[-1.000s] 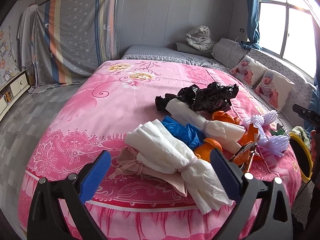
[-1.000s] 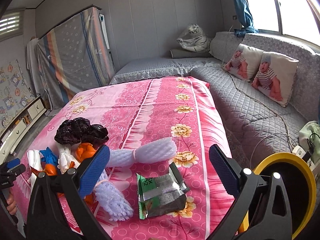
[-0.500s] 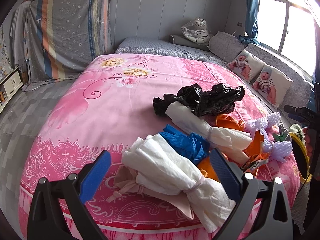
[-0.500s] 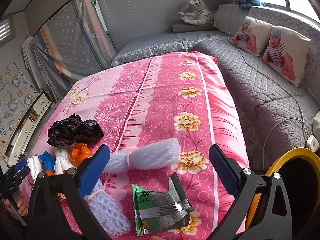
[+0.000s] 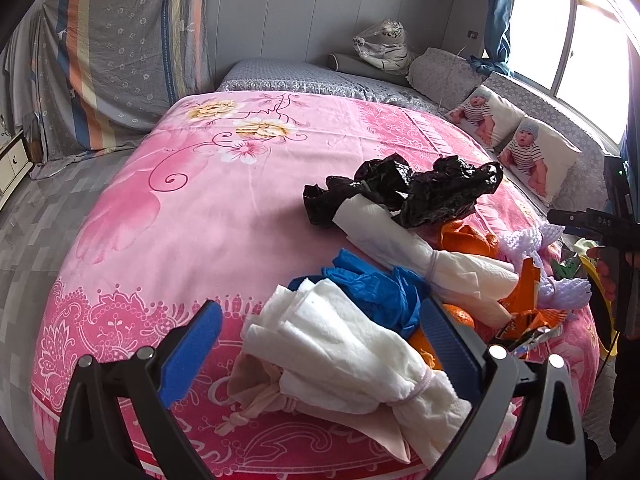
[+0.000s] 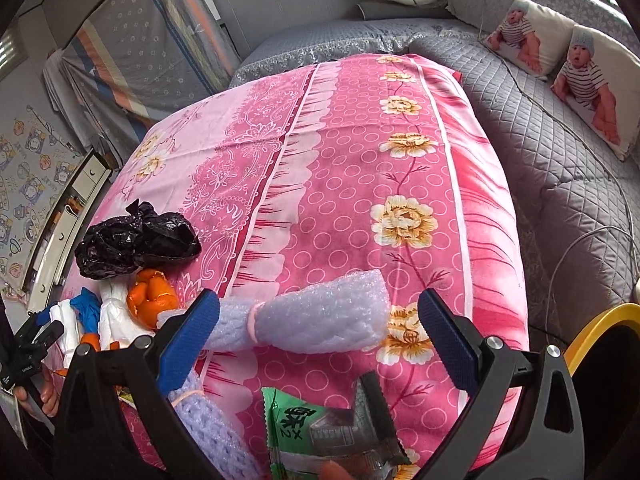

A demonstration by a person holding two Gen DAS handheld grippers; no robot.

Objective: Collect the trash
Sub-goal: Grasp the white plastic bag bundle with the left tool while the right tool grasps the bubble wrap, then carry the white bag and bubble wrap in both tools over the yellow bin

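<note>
Trash lies in a pile at the near end of a pink bed (image 5: 208, 208). My left gripper (image 5: 320, 344) is open, its jaws on either side of a white tissue bundle (image 5: 344, 364) tied with a band. Behind it lie a blue glove (image 5: 376, 292), a second tissue roll (image 5: 412, 252), a black plastic bag (image 5: 412, 192) and orange peel (image 5: 468, 240). My right gripper (image 6: 320, 336) is open over a lilac foam net (image 6: 320, 316). A green snack wrapper (image 6: 320, 432) lies just below it.
A yellow-rimmed bin (image 6: 600, 340) stands at the bed's right side, also seen in the left wrist view (image 5: 600, 300). A grey quilted sofa (image 6: 560, 152) with baby-print cushions (image 6: 592, 80) runs along the right. A cable (image 6: 580, 248) trails over it.
Both grippers have moved forward and lower toward the bed. The tissue bundle now sits between the left jaws, and the foam net between the right jaws.
</note>
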